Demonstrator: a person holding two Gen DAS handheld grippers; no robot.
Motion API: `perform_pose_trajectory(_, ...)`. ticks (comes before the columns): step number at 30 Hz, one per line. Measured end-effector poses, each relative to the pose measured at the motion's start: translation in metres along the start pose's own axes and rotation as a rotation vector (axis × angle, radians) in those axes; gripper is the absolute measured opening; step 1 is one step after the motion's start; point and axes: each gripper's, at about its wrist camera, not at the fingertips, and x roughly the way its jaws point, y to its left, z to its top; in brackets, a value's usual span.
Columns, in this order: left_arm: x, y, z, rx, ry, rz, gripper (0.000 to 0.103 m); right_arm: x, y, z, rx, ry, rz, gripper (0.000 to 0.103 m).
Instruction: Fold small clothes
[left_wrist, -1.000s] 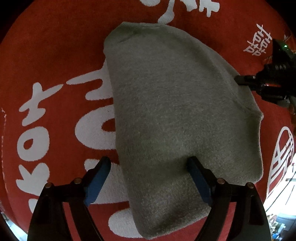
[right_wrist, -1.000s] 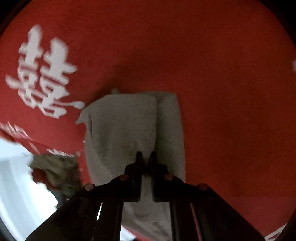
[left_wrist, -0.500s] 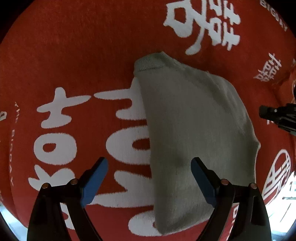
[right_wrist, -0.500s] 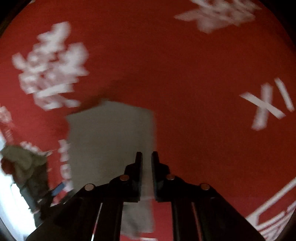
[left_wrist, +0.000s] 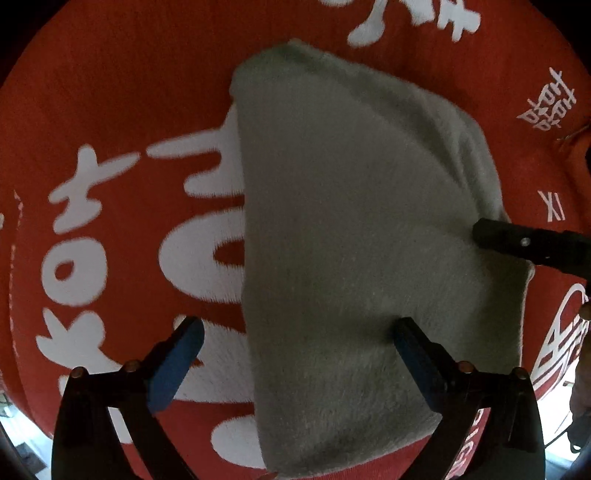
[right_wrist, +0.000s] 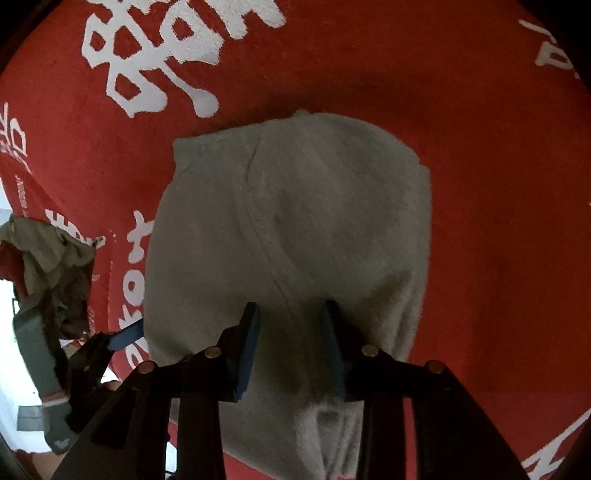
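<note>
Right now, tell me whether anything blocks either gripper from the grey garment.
Nothing visible does. The left gripper and the right gripper are open right over the grey garment on the red cloth.

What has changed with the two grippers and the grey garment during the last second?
The right gripper, shut a second ago, has opened and now straddles a raised fold of the grey garment. The left gripper stays wide open over the garment's near end, gripping nothing. The garment remains folded on the red blanket.

Black left claw (left_wrist: 295, 345), blue pads (left_wrist: 173, 365)
</note>
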Motion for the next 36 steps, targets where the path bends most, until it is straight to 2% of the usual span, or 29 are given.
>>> perform_pose_trajectory(7,0.013,0.012,-0.007,-0.065,0.051,-0.070,0.103,0.002,0.008,0.002,-0.029,0.008,-0.032,0.038)
perform_pose_trajectory(12,0.013,0.013,-0.005,-0.041,0.091,-0.085,0.103,0.003,0.011,0.002,-0.037,0.012,-0.042,0.038)
perform_pose_trajectory(16,0.001,0.020,-0.008,-0.063,0.081,-0.079,0.103,0.001,0.010,0.003,-0.023,0.023,-0.042,0.038)
perform_pose_trajectory(22,-0.022,0.045,-0.030,-0.128,0.070,-0.074,0.103,-0.004,0.010,0.000,-0.034,0.043,-0.045,0.038)
perform_pose_trajectory(24,-0.026,0.053,-0.032,-0.140,0.071,-0.066,0.103,-0.009,0.008,-0.001,-0.023,0.043,-0.037,0.042)
perform_pose_trajectory(26,-0.030,0.061,-0.035,-0.158,0.073,-0.056,0.103,-0.016,0.007,-0.002,-0.007,0.037,-0.009,0.062)
perform_pose_trajectory(28,-0.032,0.067,-0.035,-0.170,0.074,-0.045,0.103,-0.024,0.005,-0.003,0.004,0.031,-0.001,0.071)
perform_pose_trajectory(36,-0.031,0.075,-0.018,-0.183,0.072,-0.031,0.103,-0.043,-0.017,-0.011,0.045,0.044,-0.026,0.073)
